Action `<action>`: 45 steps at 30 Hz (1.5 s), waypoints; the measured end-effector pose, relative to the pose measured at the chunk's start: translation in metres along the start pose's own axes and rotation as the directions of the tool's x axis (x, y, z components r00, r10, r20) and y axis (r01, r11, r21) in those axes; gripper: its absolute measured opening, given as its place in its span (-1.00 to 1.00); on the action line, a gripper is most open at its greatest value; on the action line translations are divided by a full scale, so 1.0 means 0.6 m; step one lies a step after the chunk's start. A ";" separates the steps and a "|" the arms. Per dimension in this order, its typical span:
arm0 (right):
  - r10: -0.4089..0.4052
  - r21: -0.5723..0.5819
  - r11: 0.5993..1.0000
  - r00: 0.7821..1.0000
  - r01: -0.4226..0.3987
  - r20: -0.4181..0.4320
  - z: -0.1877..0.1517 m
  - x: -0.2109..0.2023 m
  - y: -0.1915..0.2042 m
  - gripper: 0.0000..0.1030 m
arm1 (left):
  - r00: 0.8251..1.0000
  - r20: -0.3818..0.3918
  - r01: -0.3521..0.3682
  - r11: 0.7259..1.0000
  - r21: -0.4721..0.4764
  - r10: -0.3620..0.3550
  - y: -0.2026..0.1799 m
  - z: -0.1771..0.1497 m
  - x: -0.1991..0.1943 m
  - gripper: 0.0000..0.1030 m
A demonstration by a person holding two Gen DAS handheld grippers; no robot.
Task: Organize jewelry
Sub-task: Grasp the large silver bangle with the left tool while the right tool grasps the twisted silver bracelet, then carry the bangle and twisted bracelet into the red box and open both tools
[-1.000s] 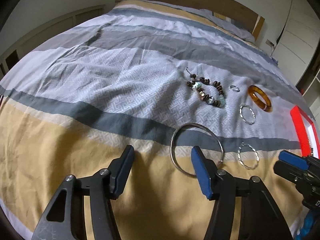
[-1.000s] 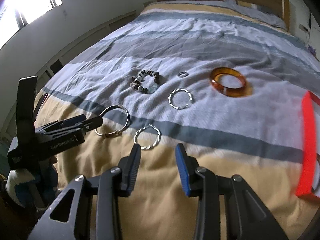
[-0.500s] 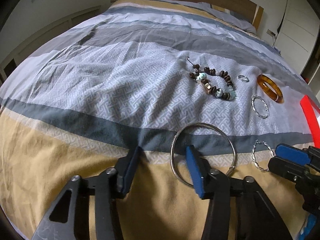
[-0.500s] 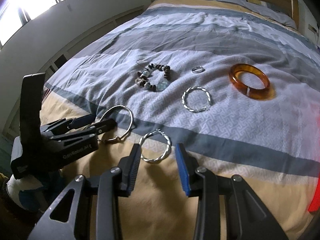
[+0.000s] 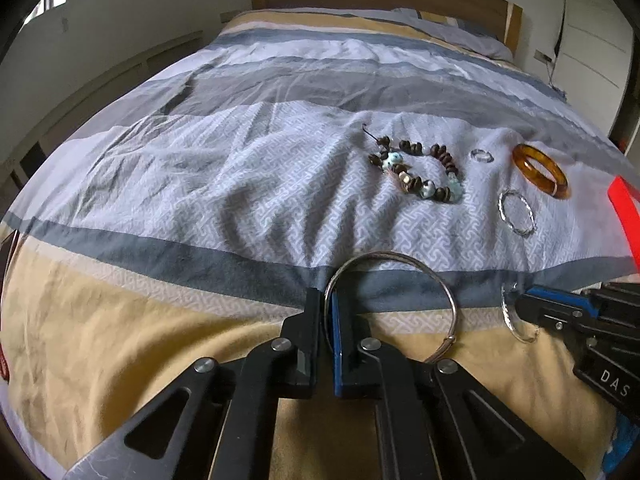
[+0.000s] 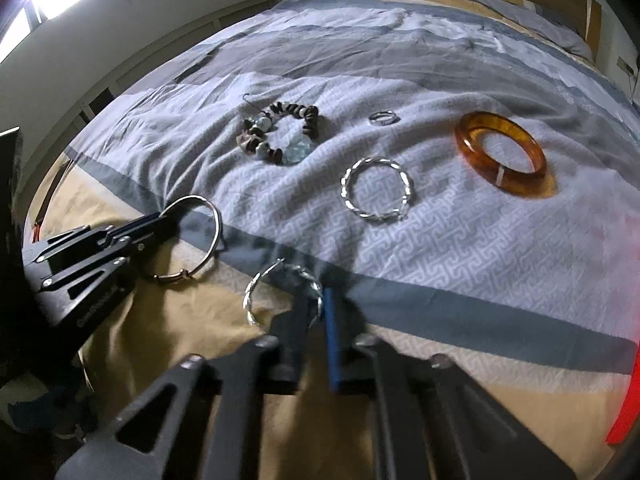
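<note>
At right edge, red box (image 5: 626,216); contents not visible.

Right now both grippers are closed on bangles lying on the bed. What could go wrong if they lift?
1. The left gripper pinches only the thin rim of the plain silver bangle; the hoop may swing or slip out.
2. The right gripper grips the twisted silver bangle at one edge, and the soft duvet may be caught too.
</note>
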State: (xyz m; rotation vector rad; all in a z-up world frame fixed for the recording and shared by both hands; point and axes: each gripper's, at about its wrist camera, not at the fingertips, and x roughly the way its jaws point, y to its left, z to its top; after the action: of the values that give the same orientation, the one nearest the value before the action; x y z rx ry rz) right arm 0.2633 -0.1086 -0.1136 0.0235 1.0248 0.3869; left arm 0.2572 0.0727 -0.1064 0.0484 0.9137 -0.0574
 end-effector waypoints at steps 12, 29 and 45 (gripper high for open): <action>0.013 0.016 1.000 0.993 -0.015 0.120 -0.035 -0.115 -0.019 -0.91 | 0.998 0.065 -0.012 1.000 -0.013 0.013 -0.012 0.002 -0.090 -0.92; -0.048 0.125 0.992 0.971 0.019 0.236 -0.129 -0.290 -0.110 -0.91 | 0.994 0.109 -0.015 0.997 0.079 0.006 -0.107 -0.015 -0.221 -0.92; -0.220 0.275 0.951 0.934 0.141 0.282 -0.207 -0.416 -0.307 -0.91 | 0.976 0.115 0.151 0.953 0.263 -0.187 -0.355 0.014 -0.255 -0.92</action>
State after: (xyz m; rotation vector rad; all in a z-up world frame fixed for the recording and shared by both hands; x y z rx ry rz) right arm 0.1011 -0.3812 -0.0088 0.2098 0.7505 0.0757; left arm 0.1558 -0.1359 0.0162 0.2016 0.7654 -0.3342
